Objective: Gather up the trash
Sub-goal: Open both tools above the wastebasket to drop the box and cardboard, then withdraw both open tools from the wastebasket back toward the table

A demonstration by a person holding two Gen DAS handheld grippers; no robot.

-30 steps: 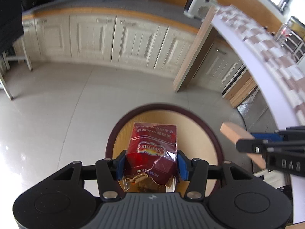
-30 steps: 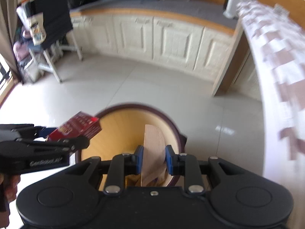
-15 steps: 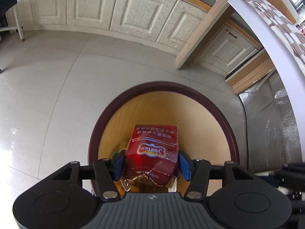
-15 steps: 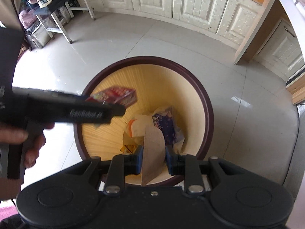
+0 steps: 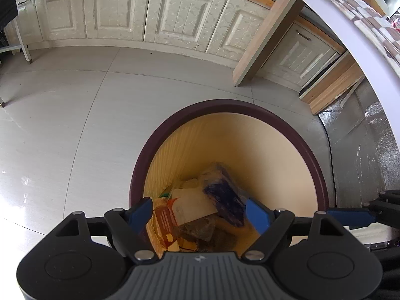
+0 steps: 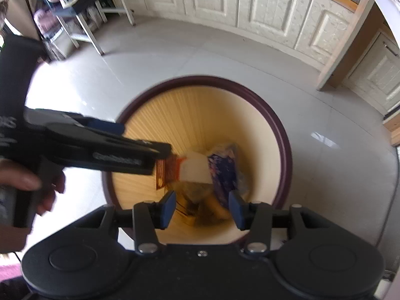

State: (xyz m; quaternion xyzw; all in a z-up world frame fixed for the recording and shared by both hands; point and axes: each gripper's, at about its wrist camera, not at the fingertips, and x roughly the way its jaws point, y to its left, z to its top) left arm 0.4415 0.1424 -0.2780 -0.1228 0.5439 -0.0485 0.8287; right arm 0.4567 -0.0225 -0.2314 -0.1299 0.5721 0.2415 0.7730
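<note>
Both grippers hang over the round bin (image 5: pixel 322 187), which stands on the pale tiled floor (image 5: pixel 62 125) at lower centre of each view. The left gripper (image 5: pixel 200 212) has its jaws spreading with nothing between them. The right gripper (image 6: pixel 202 206) is likewise opening, released and empty. The trash (image 5: pixel 200 210) lies piled at the bin's bottom: a pale card, a blue wrapper, an orange packet.

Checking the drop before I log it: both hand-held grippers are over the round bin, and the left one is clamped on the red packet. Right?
Not quite. The left wrist view shows the left hand-held gripper with its jaws opening and nothing between them. Both hand-held grippers, the right too, are over the round bin.
</note>
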